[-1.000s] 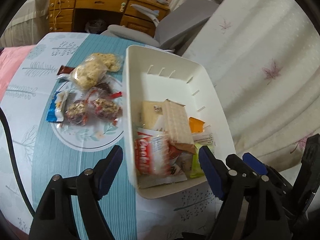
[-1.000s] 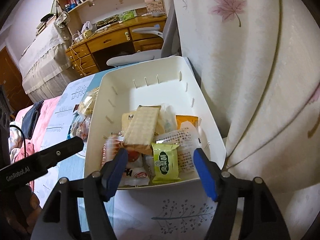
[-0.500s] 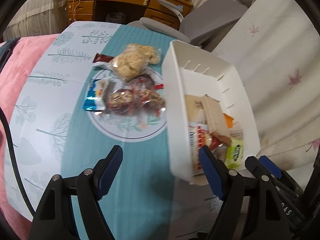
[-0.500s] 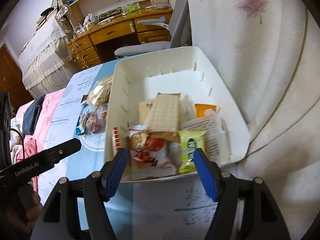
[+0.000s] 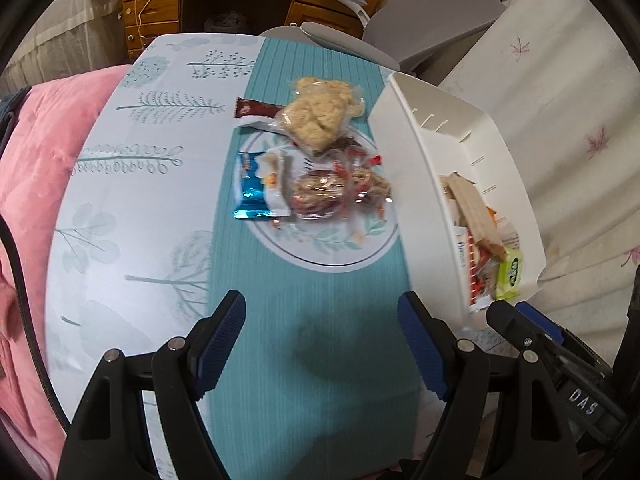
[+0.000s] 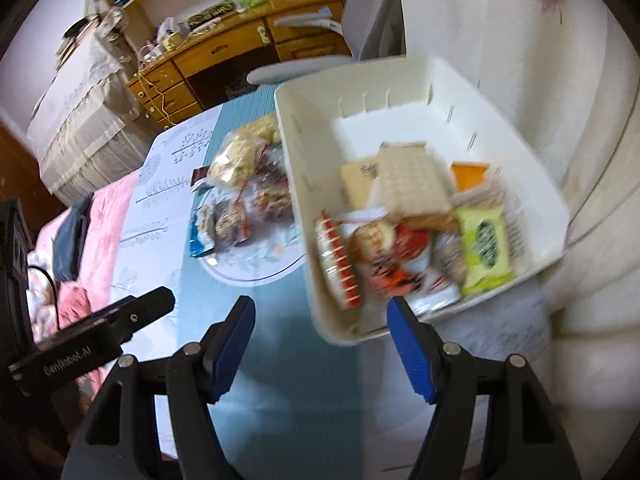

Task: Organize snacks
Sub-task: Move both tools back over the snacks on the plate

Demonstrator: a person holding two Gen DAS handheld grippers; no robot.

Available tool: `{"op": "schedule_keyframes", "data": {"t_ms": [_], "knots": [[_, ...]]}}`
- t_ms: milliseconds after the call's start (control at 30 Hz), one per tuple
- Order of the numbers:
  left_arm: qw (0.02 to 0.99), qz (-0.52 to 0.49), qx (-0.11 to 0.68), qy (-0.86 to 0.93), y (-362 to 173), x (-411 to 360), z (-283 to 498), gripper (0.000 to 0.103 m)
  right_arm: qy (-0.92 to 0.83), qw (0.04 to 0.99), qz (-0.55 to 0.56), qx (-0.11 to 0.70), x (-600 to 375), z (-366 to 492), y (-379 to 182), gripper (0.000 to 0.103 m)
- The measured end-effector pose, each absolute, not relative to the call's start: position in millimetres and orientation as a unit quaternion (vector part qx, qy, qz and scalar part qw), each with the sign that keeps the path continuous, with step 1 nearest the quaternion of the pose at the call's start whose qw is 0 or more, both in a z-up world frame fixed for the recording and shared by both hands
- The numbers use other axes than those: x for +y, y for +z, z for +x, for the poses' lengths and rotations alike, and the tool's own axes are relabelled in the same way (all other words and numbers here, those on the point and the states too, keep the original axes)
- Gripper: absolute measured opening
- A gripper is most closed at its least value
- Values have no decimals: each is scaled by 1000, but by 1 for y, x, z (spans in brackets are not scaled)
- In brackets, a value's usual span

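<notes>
Both grippers are seen spread wide and empty above the worktop (image 5: 168,208): left gripper (image 5: 322,344), right gripper (image 6: 320,344). A loose pile of wrapped snacks (image 5: 316,168) lies on the round printed patch of the cloth, straight ahead of the left gripper and well apart from it, just beside the left wall of the white bin (image 5: 416,184). The bin sits to the right of the pile, its long axis running away from the grippers; several packets (image 6: 404,240) are already gathered at its near end (the right view is blurred, so labels cannot be read). The blue packet (image 5: 252,188) at the near left edge of the pile lies with its long axis roughly along the left gripper's line of approach; the puffed rice cakes (image 5: 320,116) sit farthest. The left gripper is judged nearer to the pile, the right nearer to the bin. The sorting is judged partly done.
</notes>
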State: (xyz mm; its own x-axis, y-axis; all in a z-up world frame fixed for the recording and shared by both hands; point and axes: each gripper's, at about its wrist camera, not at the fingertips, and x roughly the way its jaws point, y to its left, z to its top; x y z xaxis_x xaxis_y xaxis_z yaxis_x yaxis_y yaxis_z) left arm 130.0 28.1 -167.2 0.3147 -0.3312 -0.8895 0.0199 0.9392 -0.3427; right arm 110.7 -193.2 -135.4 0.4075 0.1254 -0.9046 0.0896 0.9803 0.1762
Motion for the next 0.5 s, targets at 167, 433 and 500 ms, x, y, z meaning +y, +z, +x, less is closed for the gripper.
{"op": "schedule_keyframes", "data": {"t_ms": [167, 433, 500], "knots": [[798, -116, 579, -125, -173, 55, 140, 77, -7, 812, 154, 563, -172, 115, -145, 69], [796, -100, 580, -144, -183, 85, 166, 77, -46, 770, 255, 583, -152, 125, -159, 69], [794, -94, 580, -153, -185, 89, 174, 77, -60, 751, 292, 589, -151, 129, -165, 69]]}}
